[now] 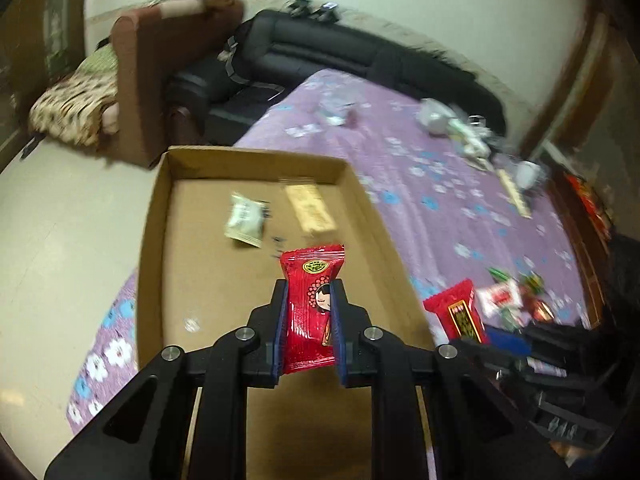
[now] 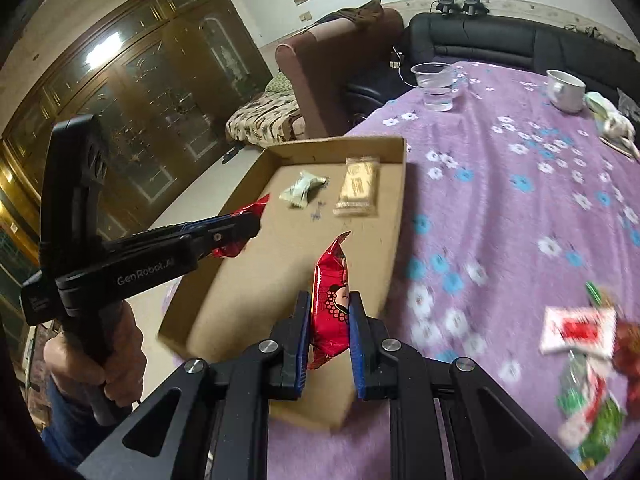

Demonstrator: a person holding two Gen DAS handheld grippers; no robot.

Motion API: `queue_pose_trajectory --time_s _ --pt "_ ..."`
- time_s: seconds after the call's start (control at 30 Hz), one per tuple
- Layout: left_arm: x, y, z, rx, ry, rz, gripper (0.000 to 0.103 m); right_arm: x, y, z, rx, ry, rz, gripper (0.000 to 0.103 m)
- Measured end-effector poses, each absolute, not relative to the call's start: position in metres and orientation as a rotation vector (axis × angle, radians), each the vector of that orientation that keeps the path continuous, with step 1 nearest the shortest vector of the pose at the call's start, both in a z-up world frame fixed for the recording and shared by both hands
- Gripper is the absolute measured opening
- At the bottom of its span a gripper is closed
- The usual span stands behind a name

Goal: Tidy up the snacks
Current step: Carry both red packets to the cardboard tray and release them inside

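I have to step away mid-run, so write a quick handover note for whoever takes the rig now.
Left gripper: shut on a red snack packet, above the cardboard tray.
Right gripper: shut on another red packet, near the tray's edge.
Done: a pale green packet and a beige wafer packet lie in the tray.
Left: release both red packets into the tray, then collect the loose snack pile on the purple tablecloth.

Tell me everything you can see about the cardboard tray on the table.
The cardboard tray is a shallow, open-topped box of plain brown corrugated card with low upright walls, lying flat on the purple flowered tablecloth at the table's edge. Inside, towards its far end, lie a pale green wrapped snack and a beige wrapped bar; the rest of its floor is bare. Both tongs hang over it, each shut on a red packet, neither touching the card.
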State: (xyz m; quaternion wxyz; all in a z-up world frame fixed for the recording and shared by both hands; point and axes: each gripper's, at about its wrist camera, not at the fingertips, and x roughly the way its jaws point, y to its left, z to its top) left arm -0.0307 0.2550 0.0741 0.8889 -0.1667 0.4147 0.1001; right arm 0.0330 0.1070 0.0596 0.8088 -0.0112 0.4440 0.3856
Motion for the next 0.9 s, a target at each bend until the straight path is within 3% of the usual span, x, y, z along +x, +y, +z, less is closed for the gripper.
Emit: queue_pose_trajectory --time_s 0.27,0.9 --pt "0.017 0.277 0.041 -0.399 0.972 0.253 0.017 0.067 0.153 0.037 -0.094 0.977 0.793 0.017" --pt "0.031 0.291 0.024 -0.471 0.972 0.233 0.017 0.094 0.179 0.014 -0.142 0.995 0.732 0.02"
